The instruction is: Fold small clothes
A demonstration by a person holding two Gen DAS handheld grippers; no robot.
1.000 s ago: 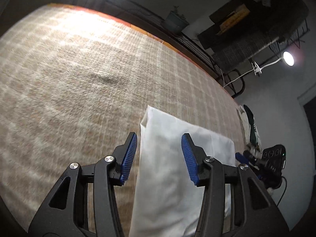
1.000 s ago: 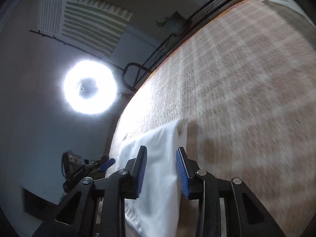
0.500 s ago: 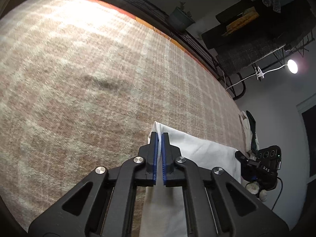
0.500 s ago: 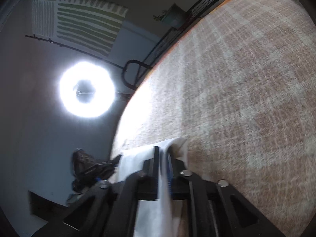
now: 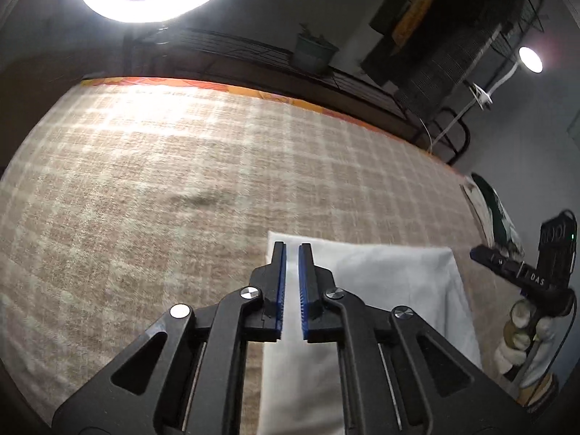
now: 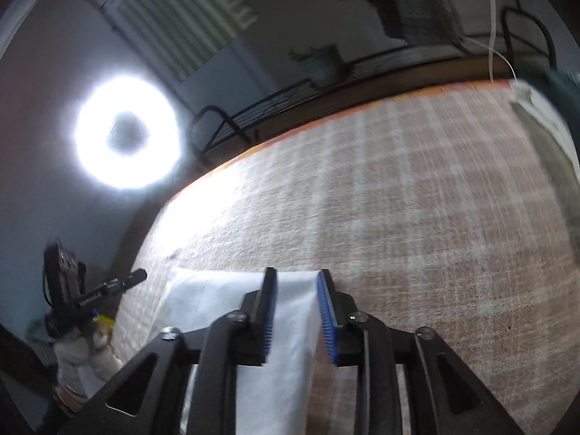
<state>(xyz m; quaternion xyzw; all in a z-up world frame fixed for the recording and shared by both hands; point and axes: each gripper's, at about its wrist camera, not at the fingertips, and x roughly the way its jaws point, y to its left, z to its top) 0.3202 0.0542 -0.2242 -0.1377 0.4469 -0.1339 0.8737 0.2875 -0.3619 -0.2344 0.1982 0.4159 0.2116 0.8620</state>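
Note:
A folded white cloth lies flat on the brown checked blanket. My left gripper hovers over the cloth's far left corner, its blue pads a narrow gap apart and nothing between them. In the right wrist view the same cloth lies under my right gripper, which is open wider above the cloth's far right corner and holds nothing. The right gripper also shows in the left wrist view, and the left gripper in the right wrist view.
A stack of folded clothes sits at the blanket's right edge, also in the right wrist view. A black metal rail and a potted plant stand behind the far edge. A ring light glares at the left.
Both grippers were shut on the cloth's far corners half a second ago. Now both have opened, let the cloth go and lifted off it.

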